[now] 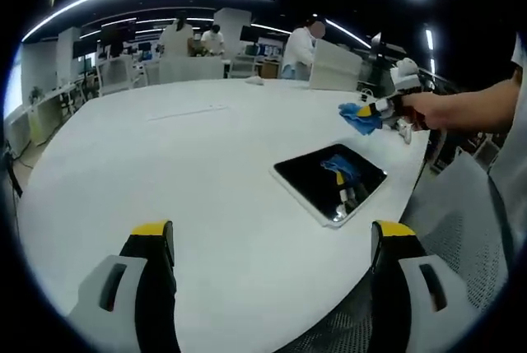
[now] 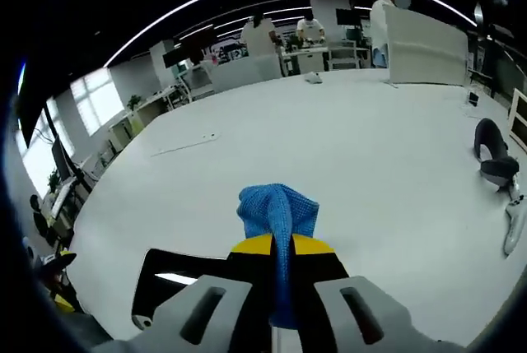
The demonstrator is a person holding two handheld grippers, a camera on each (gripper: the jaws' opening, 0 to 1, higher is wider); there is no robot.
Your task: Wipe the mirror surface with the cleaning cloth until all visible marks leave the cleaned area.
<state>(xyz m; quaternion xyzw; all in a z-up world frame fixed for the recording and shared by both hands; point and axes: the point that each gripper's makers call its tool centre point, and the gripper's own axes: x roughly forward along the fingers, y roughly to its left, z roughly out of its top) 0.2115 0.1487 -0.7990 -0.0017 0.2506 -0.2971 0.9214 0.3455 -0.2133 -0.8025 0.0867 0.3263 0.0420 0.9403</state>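
I am at the approach step: my right gripper [image 2: 282,246] is clamped on the one blue cleaning cloth [image 2: 277,211] and hangs above the one mirror [image 1: 331,178], which lies flat near the white desk [image 1: 189,164] edge. My left gripper [image 1: 272,234] stands wide and empty. Next I judge I must lower the cloth onto the glass.

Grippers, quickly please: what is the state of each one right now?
Left gripper: open, holding nothing, above the white table.
Right gripper: closed on the blue cleaning cloth, held above the mirror.
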